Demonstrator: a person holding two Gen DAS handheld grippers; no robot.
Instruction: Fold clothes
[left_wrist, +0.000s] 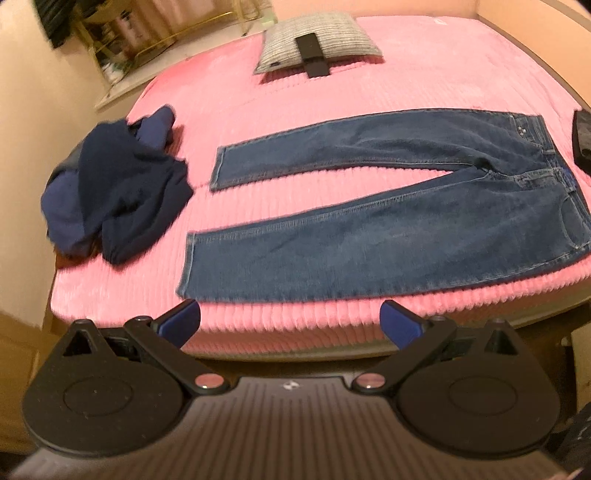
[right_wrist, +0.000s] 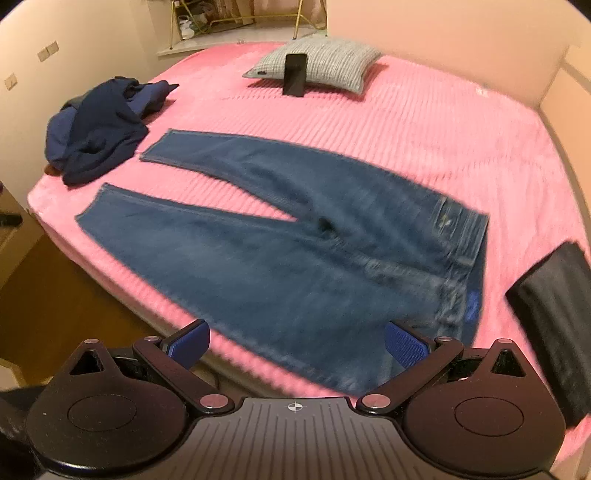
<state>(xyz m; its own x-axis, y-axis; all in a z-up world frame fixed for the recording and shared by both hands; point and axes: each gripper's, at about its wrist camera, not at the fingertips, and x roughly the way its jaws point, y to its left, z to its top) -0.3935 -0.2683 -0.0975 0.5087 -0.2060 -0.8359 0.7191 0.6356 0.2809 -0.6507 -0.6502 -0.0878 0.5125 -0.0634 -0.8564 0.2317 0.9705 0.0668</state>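
Blue jeans (left_wrist: 388, 206) lie spread flat on the pink bed cover (left_wrist: 258, 96), legs pointing left and waistband to the right. In the right wrist view the same jeans (right_wrist: 295, 240) run from hems at upper left to waistband at lower right. A crumpled navy garment (left_wrist: 122, 184) sits in a heap at the bed's left end, also seen as the navy heap (right_wrist: 96, 133). My left gripper (left_wrist: 290, 321) hangs open over the bed's near edge, below the lower leg hem. My right gripper (right_wrist: 297, 341) is open just above the jeans' hip area, holding nothing.
A grey pillow (left_wrist: 317, 37) with a black phone (left_wrist: 312, 55) propped on it lies at the far side; the same pillow (right_wrist: 317, 62) and phone (right_wrist: 294, 74) show in the right view. A folded black item (right_wrist: 554, 314) rests at the right. Wooden floor (right_wrist: 55, 295) borders the bed.
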